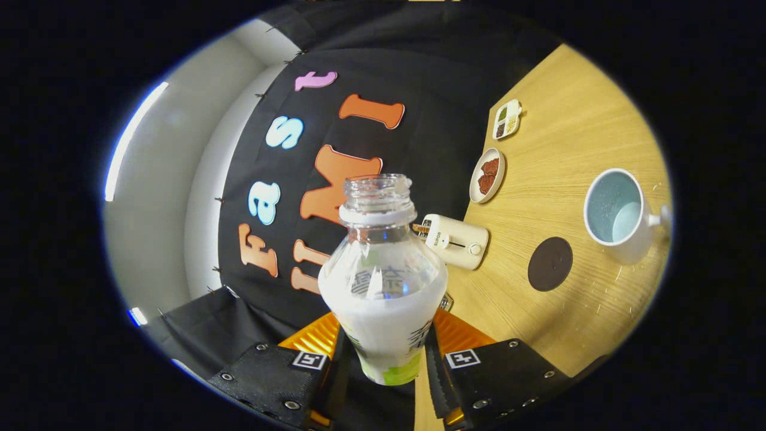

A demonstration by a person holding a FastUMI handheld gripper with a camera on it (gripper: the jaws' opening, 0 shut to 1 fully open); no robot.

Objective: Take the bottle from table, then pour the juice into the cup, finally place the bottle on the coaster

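The fingers (pixel 383 359) are closed on the bottle (pixel 383 281), one pressing on each side of its lower body. The bottle is clear plastic with its cap off, the open neck pointing away from the fingers, and white liquid fills its lower part while the shoulder and neck are see-through. The whole scene sits tilted in the gripper view, so the bench (pixel 568 149) runs steeply up one side.

The bench is a pale wood-grain surface, lit warmly. On it, well apart from the bottle, stands a white cup (pixel 619 212) with a light blue inside; its handle points away from the bottle and its mouth is open to the camera. Near the cup lies a round dark coaster (pixel 550 263), flat on the wood and bare. Small white specks are scattered on the wood around the cup and coaster.

Just beyond the bottle's neck lies a small cream toaster (pixel 456 240) at the bench's edge. Farther along the same edge sits a white plate (pixel 487 175) with brown food, and beyond it a small divided dish (pixel 506 119) with dark and pale contents.

Behind the bench hangs the black cloth wall (pixel 443 72). Past the cloth is a plain white room wall (pixel 155 197) with a bright strip of light (pixel 134 137).
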